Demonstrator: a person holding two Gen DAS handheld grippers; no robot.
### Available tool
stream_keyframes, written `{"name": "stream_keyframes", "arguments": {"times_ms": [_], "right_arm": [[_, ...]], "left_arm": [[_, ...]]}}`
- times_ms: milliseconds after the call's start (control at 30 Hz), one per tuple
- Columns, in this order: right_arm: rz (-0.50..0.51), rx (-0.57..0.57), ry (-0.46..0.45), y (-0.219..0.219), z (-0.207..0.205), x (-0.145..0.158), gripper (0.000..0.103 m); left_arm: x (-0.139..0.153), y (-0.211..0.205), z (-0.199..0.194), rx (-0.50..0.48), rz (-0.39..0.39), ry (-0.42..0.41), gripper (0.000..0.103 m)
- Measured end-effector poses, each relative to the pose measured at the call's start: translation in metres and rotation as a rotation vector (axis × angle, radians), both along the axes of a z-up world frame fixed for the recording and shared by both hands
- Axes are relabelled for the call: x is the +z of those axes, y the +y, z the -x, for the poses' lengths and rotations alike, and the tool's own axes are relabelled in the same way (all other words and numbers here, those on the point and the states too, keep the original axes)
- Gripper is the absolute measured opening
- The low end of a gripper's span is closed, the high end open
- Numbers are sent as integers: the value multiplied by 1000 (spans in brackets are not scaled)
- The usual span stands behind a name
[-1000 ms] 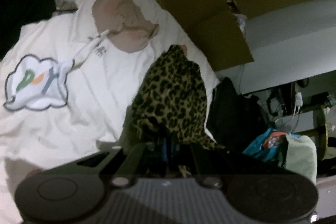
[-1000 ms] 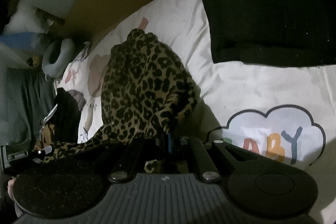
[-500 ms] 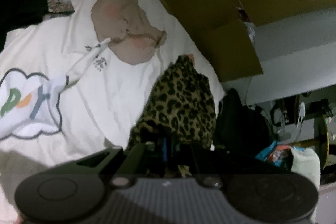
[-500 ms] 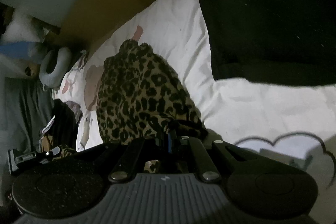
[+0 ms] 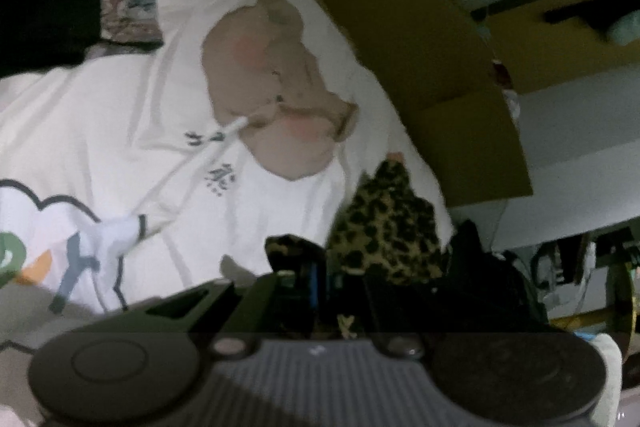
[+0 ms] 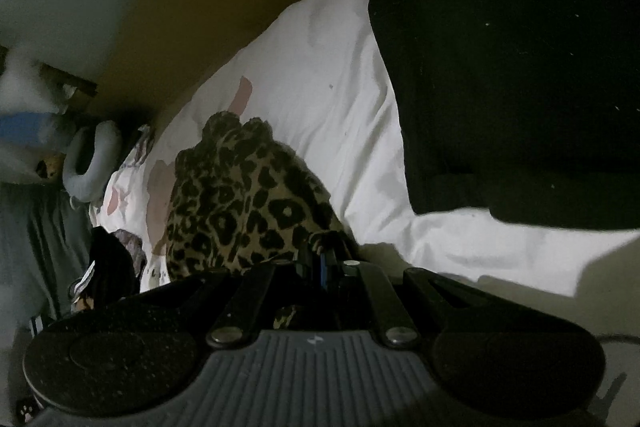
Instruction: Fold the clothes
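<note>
Garment (image 5: pixel 384 227) found bunched on bed sheet (image 5: pixel 120 131), directly ahead of left gripper (image 5: pixel 320 275) and pinched between its fingers. Same garment (image 6: pixel 240 203) seen ahead of right gripper (image 6: pixel 324 263), likewise clamped at near edge. Folded cloth (image 6: pixel 520 67) lay on sheet (image 6: pixel 320 67) to right of garment, apart from it. Cardboard panel (image 5: pixel 400 7) stood behind bed. Neck pillow (image 6: pixel 92 163) lay left of garment, beyond sheet edge.

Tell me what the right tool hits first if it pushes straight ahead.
The leopard-print garment it already pinches, bunched right ahead of the right tool; beyond that, probably the white bedsheet, though depth is unclear.
</note>
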State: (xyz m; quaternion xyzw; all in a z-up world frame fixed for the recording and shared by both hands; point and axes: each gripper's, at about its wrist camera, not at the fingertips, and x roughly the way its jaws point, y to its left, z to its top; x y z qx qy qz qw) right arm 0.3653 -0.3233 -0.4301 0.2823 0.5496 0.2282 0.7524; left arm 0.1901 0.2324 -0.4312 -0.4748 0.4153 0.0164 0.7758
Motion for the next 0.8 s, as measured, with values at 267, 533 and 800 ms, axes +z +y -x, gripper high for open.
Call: {"name": "stream_keyframes", "arguments": {"times_ms": [267,533,800], "right_arm": [[-21,-11,22,5,-8,-7,18],[-99,-29,62,2,10,-10,52],[-138,12,83,18,7,-19,54]], "left_arm": [[-19,-6,-3,-15,43,42,34],[-26,-20,2,-28,87,48,57],[-38,-32,-1,-33,165,50,58]]}}
